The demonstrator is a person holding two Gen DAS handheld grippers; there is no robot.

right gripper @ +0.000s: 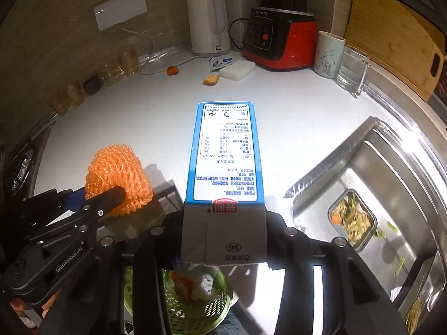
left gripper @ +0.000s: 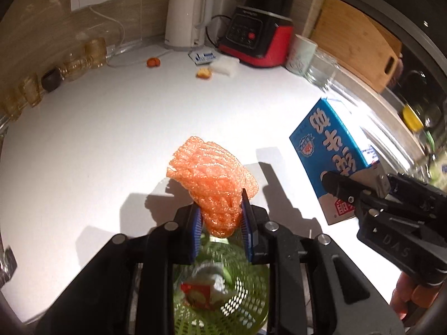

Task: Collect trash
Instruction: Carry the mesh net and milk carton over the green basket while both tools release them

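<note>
**Both loads carried over the bin**

My left gripper (left gripper: 220,217) clamps the orange foam net (left gripper: 212,178); my right gripper (right gripper: 223,240) clamps the blue milk carton (right gripper: 226,153) by its base, ready for dropping. The green bin (right gripper: 195,301) sits below, mostly hidden behind my grippers. Its contents are blurred.

A home kitchen, by every sign: white tabletop (right gripper: 293,117) against a wood-look wall, with a white electric kettle (right gripper: 208,22) and a red-and-black blender base (right gripper: 279,42) plugged in at the back. Steel sink (right gripper: 391,167) let in at the right, holding a food container (right gripper: 352,219) of leftovers. Wooden cutting board (right gripper: 391,36) propped up, glass mug (right gripper: 352,69) and cup (right gripper: 328,54) beside it.
</note>
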